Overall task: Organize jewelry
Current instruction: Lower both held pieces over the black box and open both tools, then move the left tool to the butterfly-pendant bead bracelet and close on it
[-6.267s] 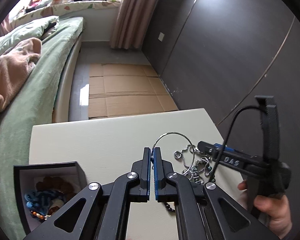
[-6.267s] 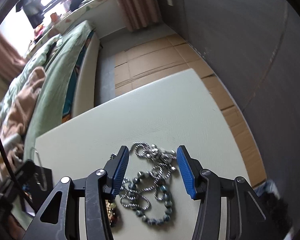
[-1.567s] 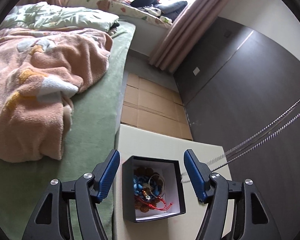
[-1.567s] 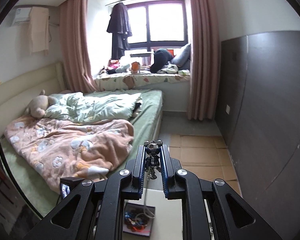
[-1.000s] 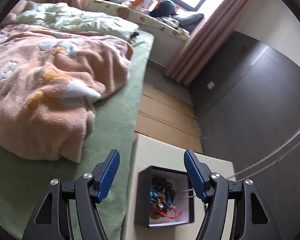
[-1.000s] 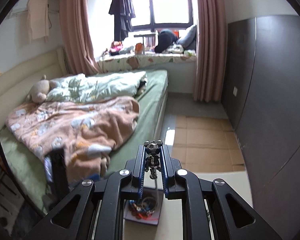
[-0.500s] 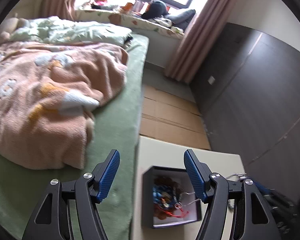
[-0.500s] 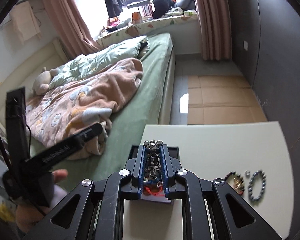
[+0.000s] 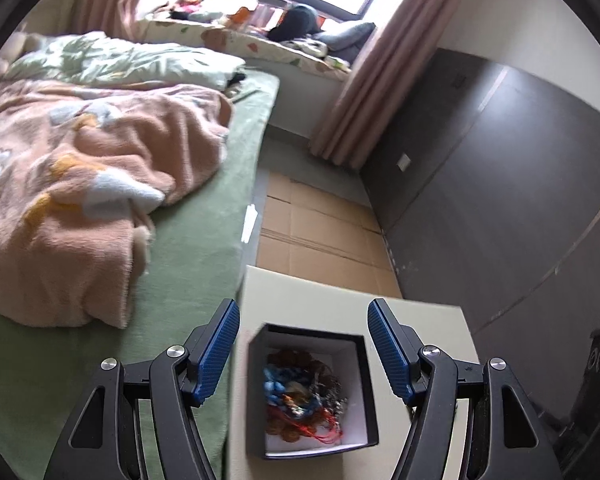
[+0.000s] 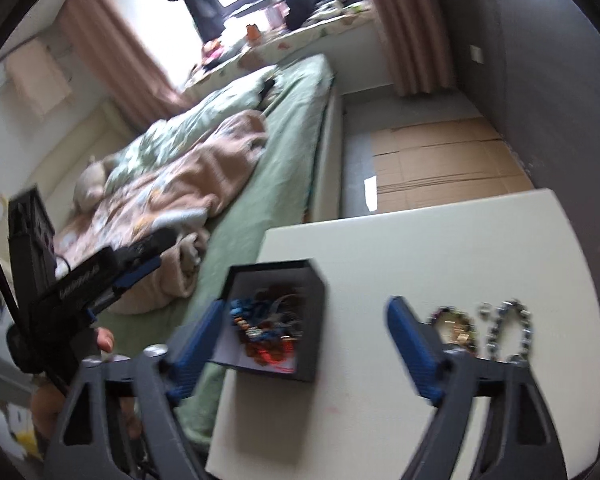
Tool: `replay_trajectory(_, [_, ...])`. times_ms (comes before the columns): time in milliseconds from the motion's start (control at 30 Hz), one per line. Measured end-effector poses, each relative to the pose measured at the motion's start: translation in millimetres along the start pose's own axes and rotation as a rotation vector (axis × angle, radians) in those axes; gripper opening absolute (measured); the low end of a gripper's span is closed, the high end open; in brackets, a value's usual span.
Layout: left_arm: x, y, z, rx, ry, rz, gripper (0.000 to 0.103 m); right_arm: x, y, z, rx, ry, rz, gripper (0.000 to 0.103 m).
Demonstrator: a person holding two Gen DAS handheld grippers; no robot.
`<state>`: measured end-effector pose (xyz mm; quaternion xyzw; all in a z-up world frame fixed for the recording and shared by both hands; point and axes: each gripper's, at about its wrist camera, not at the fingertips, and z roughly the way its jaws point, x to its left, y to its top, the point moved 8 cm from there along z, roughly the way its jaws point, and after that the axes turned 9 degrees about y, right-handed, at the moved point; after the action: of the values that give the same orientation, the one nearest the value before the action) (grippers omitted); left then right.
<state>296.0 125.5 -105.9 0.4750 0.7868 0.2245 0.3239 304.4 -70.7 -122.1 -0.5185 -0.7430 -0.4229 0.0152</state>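
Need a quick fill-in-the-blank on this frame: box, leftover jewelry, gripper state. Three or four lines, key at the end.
1. The jewelry already sorted lies in a black box whose inside is ____.
2. Two beaded bracelets lie on the white table, outside the ____.
3. The right gripper has just been opening; between its blue pads it holds ____.
4. The left gripper hovers over the box with its jaws ____.

Missing words: white; box; nothing; open
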Motion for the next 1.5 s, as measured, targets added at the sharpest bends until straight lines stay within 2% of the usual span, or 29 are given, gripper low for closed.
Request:
replay_trajectory(167, [-38.5,-16.4,1.6,0.031,-0.033,0.083,0.068,-51.1,1.7,-38.4,-0.06,-0.049,0.106,0.103])
replay_trajectory(333, [-74.1,-31.6,7.6,0.069,-0.055,0.168,0.068,-101.1,-5.1,-58.8,-0.058,-0.146,0.215,0.103])
replay_trajectory(500, [-105.4,-47.1,17.7,0.127,-0.104,0.209,0.068,-131.6,-16.0,-74.3,-0.057,-0.176,0.313,0.103])
replay_trajectory(767, [-150.2,-82.1,42.7,0.208,-0.084,0.333,0.067,-158.8,-18.3,-89.4,-0.063,-0.208,0.35,0.103])
replay_trajectory(933, [-168.0,-104.9,57.7,0.259,-0.084,0.386,0.056,-172.3,-19.3,-91.2,-0.06,-0.194,0.389,0.103])
replay_trajectory(1000, [-172.7,-114.6,65.5,0.288,-0.083,0.395,0.045,-175.8,-18.5,-91.4,-0.057,-0.195,0.395,0.103])
replay_trajectory(1167, [-181.7,-135.0,81.5,0.35,-0.093,0.411,0.038,-182.0,-15.1,-92.3,-0.051,-0.181,0.401,0.103])
replay_trajectory(1233, [-185.7,-141.4,86.4,0.371,-0.101,0.414,0.037,-182.8,-14.0,-94.4,-0.056,-0.151,0.412,0.103])
replay_trajectory(1367, [-189.1,-146.0,93.3,0.39,-0.102,0.414,0.036,-185.6,-11.7,-96.8,-0.06,-0.154,0.414,0.103])
replay_trajectory(1433, [-188.2,-146.9,98.5,0.407,-0.101,0.404,0.028,-188.5,-12.7,-95.9,-0.06,-0.148,0.429,0.103])
replay_trajectory(1500, [-186.6,-149.9,103.9,0.428,-0.096,0.393,0.026,-191.8,-13.7,-95.4,-0.058,-0.147,0.441,0.103])
